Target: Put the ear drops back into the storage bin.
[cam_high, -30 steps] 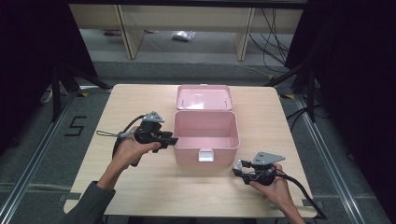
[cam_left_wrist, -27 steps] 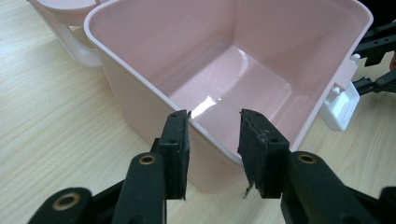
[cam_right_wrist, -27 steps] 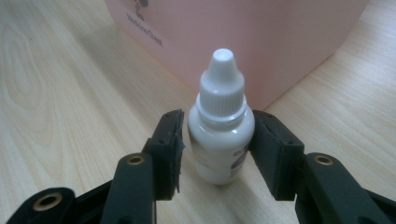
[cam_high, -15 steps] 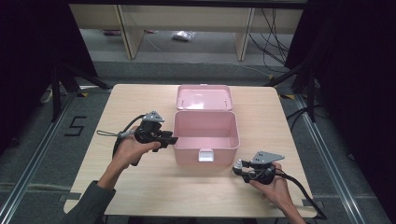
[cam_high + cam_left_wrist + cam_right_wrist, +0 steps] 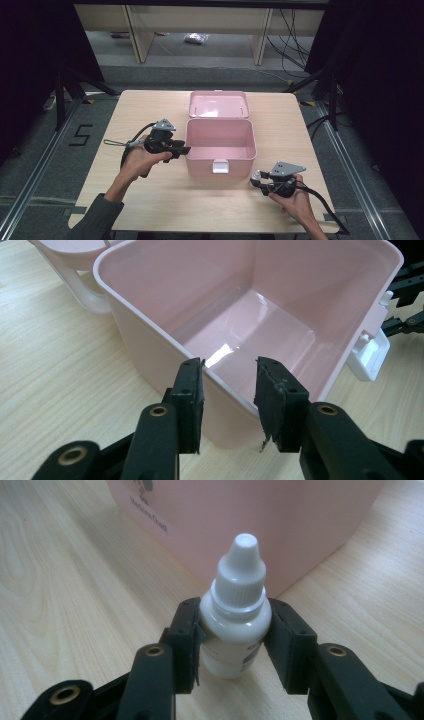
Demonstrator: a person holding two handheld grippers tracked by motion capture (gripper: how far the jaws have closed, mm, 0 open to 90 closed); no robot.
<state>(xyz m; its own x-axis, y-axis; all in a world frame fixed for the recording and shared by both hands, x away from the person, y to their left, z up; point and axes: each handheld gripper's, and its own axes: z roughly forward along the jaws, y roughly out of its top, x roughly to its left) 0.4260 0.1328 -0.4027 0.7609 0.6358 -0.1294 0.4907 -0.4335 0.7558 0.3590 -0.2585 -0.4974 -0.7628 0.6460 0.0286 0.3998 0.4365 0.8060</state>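
Left gripper – fingers apart at pink box rim, right gripper clamped on dropper bottle

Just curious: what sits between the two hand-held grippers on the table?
In the high view, the open pink box sits between the left gripper and the right gripper.

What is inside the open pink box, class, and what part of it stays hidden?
The pink box looks empty: the left gripper view shows its bare, glossy floor. The near wall hides a strip of the floor below the rim.
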